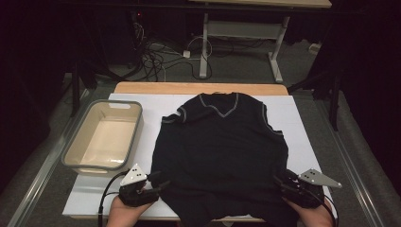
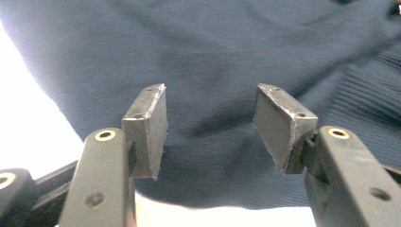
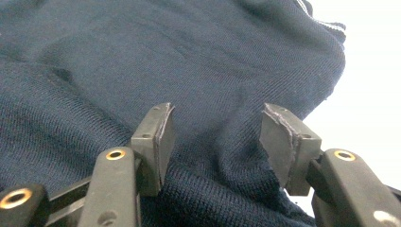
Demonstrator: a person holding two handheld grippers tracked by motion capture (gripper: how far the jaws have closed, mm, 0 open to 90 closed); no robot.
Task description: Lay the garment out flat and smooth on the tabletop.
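Observation:
A dark navy sleeveless V-neck sweater (image 1: 220, 142) with pale trim lies flat on a white sheet (image 1: 302, 127), its hem towards the person. My left gripper (image 1: 161, 182) sits at the hem's left corner, held in a hand. In the left gripper view its jaws (image 2: 210, 101) stand apart over the knit fabric (image 2: 213, 47), nothing pinched. My right gripper (image 1: 279, 178) is at the hem's right corner. In the right gripper view its jaws (image 3: 217, 118) are also apart, with the ribbed fabric (image 3: 142, 56) lying under and between them, the pads clear of it.
An empty grey-rimmed beige basin (image 1: 109, 102) stands on the sheet left of the sweater. The wooden table edge (image 1: 198, 88) shows at the far side. Beyond it are floor cables and another table's legs (image 1: 204, 47).

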